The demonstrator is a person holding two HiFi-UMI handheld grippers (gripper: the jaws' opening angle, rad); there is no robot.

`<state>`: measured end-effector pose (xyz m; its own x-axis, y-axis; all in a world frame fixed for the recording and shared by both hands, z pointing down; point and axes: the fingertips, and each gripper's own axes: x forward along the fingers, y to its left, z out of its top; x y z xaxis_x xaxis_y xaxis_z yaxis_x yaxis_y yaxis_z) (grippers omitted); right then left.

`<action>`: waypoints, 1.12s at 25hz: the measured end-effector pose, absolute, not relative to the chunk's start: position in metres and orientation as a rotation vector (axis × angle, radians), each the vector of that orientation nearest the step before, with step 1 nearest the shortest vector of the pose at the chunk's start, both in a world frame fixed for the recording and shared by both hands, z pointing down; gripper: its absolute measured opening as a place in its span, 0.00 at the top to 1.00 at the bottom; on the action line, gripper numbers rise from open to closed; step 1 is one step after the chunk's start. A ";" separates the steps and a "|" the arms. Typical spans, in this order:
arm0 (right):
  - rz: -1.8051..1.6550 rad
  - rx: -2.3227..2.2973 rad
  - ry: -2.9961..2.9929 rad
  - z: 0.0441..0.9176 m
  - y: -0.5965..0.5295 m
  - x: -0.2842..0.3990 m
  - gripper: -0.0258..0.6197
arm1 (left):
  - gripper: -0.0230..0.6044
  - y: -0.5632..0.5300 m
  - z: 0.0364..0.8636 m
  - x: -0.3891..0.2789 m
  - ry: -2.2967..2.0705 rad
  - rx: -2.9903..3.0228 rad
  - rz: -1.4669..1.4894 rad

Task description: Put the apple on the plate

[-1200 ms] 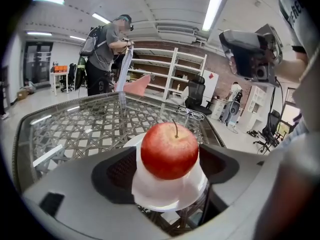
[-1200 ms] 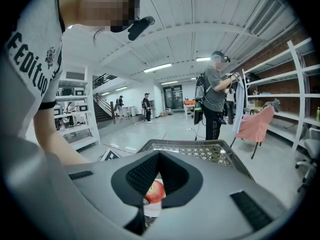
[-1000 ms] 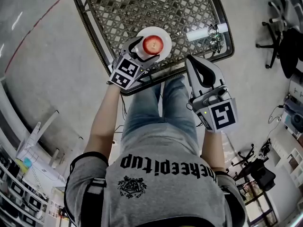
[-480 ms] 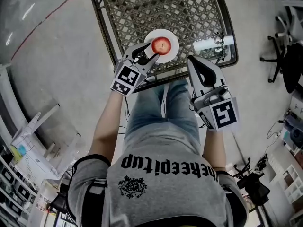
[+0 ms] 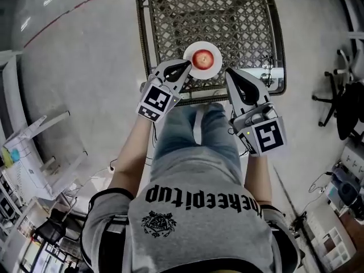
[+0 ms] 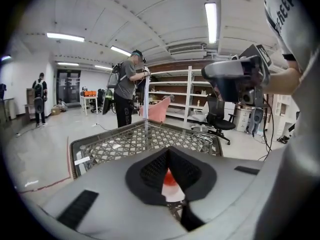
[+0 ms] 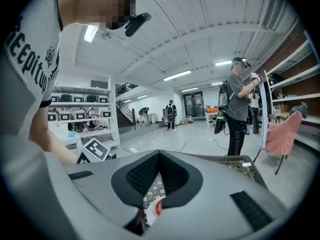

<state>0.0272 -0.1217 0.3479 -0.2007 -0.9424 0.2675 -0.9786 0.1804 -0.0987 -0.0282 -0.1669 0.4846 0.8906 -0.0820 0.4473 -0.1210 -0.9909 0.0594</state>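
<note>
Apple (image 5: 202, 58) upright on plate (image 5: 214, 68), stem dimple facing up, my left gripper (image 5: 185, 65) at its 8 o'clock, jaws just closed together on nothing, my right gripper (image 5: 229, 73) at 4 o'clock, jaws together, empty.

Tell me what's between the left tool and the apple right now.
Only a strip of white plate, seen in the head view. The left tool, jaws just closed on nothing, points at the apple from the plate's near edge.
</note>
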 end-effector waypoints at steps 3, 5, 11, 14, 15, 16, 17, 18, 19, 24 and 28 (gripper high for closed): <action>0.353 1.844 -2.337 0.342 -0.124 0.023 0.96 | 0.94 -0.163 0.472 -0.032 -0.211 2.983 0.686; 0.340 1.811 -2.363 0.338 -0.123 0.021 0.96 | 0.94 -0.160 0.462 -0.033 -0.249 2.990 0.674; 0.310 1.733 -2.425 0.330 -0.116 0.017 0.96 | 0.94 -0.147 0.431 -0.038 -0.377 2.977 0.611; 0.286 1.682 -2.466 0.323 -0.112 0.014 0.96 | 0.94 -0.141 0.412 -0.041 -0.454 2.979 0.571; 0.278 1.665 -2.480 0.321 -0.111 0.013 0.96 | 0.94 -0.138 0.406 -0.042 -0.478 2.977 0.558; 0.271 1.650 -2.492 0.319 -0.109 0.013 0.96 | 0.94 -0.136 0.401 -0.043 -0.498 2.974 0.545; 0.266 1.635 -2.503 0.318 -0.107 0.012 0.96 | 0.94 -0.133 0.397 -0.044 -0.517 2.970 0.535; 0.261 1.620 -2.513 0.317 -0.105 0.012 0.96 | 0.94 -0.130 0.393 -0.045 -0.536 2.968 0.525; 0.256 1.606 -2.524 0.316 -0.103 0.011 0.96 | 0.94 -0.127 0.389 -0.046 -0.556 2.967 0.516; 0.245 1.536 -2.568 0.315 -0.100 0.010 0.96 | 0.94 -0.118 0.376 -0.048 -0.622 2.953 0.477; 0.224 1.471 -2.607 0.312 -0.097 0.010 0.96 | 0.94 -0.111 0.362 -0.046 -0.678 2.955 0.438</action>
<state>0.0095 -0.0971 0.3121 -0.5121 -0.8367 0.1941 -0.8576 0.5108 -0.0605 -0.0464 -0.1110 0.3616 0.8613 -0.4150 0.2930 -0.4375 -0.8991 0.0124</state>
